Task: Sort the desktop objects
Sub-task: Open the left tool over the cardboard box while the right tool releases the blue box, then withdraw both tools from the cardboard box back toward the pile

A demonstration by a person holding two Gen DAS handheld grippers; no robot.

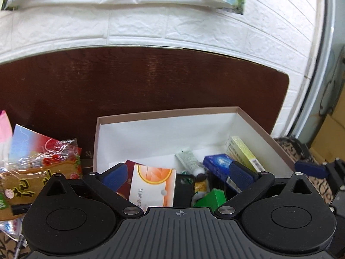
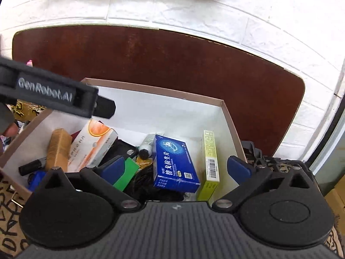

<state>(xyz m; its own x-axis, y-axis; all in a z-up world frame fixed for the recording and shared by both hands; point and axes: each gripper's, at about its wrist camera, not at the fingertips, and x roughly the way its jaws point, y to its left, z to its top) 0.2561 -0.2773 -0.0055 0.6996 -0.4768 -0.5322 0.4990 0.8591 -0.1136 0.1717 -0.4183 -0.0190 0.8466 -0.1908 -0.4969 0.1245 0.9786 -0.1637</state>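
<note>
1. Blue-padded left tool (image 1: 179,172) and right tool (image 2: 174,168) both hang spread, gripping nothing, above the cardboard box (image 2: 228,116).
2. Inside lie the blue carton (image 2: 174,161), orange-white carton (image 1: 153,185) and yellow-green carton (image 2: 210,161).
3. Beyond spreads the brown tabletop (image 1: 151,82); snack packets (image 1: 41,168) sit left of the box.

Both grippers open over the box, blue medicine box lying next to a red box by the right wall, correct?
Not quite: the box is right and both grippers, left and right, are open, but the blue medicine box lies next to a yellow-green box, not red. The right wrist view shows it.
</note>
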